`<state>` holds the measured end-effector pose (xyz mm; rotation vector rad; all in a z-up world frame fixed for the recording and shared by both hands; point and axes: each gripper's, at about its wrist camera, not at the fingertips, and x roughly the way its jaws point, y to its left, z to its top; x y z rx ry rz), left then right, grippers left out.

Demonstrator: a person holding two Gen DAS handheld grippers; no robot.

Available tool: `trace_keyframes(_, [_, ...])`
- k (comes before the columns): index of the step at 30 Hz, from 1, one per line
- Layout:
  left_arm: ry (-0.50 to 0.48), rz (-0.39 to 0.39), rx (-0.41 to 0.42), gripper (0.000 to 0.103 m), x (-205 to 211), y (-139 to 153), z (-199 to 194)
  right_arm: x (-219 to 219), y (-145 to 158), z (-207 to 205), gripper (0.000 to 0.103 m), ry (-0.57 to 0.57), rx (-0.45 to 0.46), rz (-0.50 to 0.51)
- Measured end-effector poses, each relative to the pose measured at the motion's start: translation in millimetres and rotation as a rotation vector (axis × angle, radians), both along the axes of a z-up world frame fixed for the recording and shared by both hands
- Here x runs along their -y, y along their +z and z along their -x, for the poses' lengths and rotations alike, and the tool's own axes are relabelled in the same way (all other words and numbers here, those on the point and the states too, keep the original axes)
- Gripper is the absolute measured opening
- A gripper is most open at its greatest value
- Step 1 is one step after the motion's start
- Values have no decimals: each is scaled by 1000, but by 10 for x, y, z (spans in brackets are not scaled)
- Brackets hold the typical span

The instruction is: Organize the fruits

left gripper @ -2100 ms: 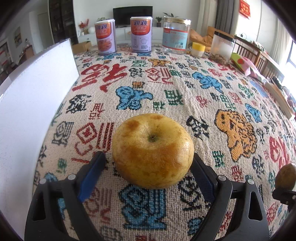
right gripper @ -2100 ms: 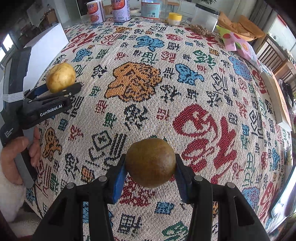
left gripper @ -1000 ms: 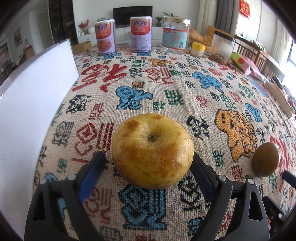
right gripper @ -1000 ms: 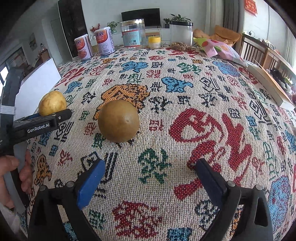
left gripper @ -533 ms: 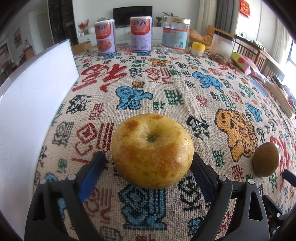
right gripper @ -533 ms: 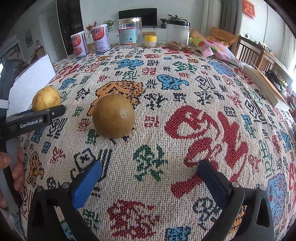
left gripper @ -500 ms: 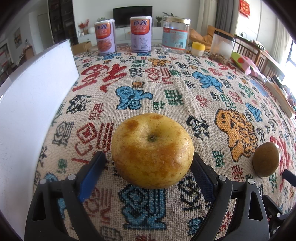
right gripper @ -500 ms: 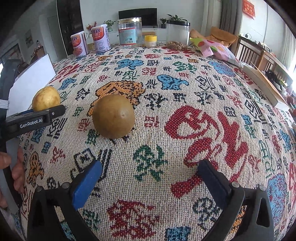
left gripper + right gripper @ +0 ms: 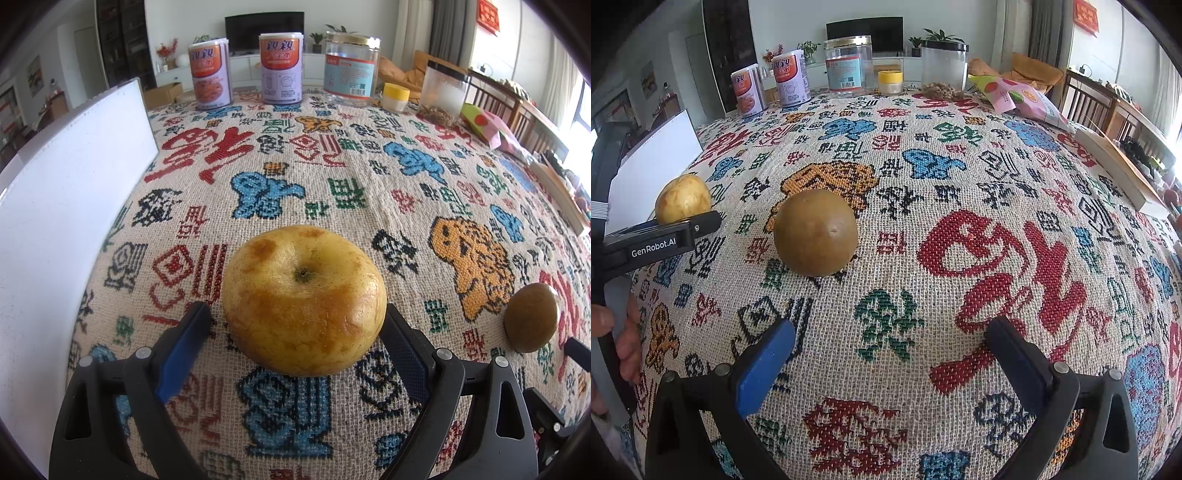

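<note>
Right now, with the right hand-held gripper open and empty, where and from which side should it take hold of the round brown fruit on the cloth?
Grip the round brown fruit across its widest middle, coming level from the near side with the right hand-held gripper. It is nearly a ball resting free on the tablecloth, so no side is better, but the left hand-held gripper crowds its left.

1. "GenRobot.AI" stands in white letters on the black body of the left gripper (image 9: pixel 687 220), at the left edge of the right wrist view.
2. The characters "親親" stand on two cans at the far end of the table: the orange can (image 9: pixel 209 75) and the purple can (image 9: pixel 281 68).
3. The clear jar (image 9: pixel 351 70) bears a label with a barcode; its print is too small to read.
</note>
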<state>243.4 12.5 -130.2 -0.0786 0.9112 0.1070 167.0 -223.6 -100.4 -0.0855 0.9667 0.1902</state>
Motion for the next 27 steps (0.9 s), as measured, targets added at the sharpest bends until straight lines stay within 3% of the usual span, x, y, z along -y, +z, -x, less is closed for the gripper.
trace_keyframes(16, [-4, 8, 1, 92, 3, 3, 4, 9, 0, -3, 103, 2, -1, -1])
trace_keyframes(22, [-137, 25, -42, 93, 0, 39, 40, 13, 4, 0, 103, 4, -1, -4])
trace_keyframes(27, [-161, 94, -73, 93, -141, 75, 153, 29, 12, 7, 103, 3, 2, -21])
